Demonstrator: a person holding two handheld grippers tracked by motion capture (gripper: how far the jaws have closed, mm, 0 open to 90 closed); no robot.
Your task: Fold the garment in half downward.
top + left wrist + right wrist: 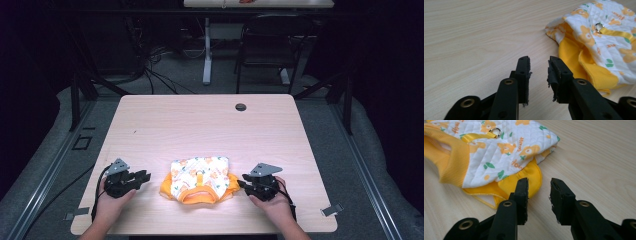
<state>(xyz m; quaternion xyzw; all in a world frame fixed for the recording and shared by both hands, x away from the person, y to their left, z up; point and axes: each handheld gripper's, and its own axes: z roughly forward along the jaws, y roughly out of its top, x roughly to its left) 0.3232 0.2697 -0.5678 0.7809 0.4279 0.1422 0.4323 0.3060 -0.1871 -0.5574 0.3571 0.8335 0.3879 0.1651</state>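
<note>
garment: on surface, near its front edge, midway across | left tongs: left of garment, apart from it, tips toward it | right tongs: right of garment, just beside its edge | hole: in surface near far edge | chair: behind surface, on floor

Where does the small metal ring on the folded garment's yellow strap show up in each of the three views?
High view: the metal ring sits at the middle of the garment, low centre of the picture, very small.
Left gripper view: upper right, at the strap's left end.
Right gripper view: top, left of centre, at the strap's right end.
Shared landmark: the yellow strap on the printed quilted panel.
</note>
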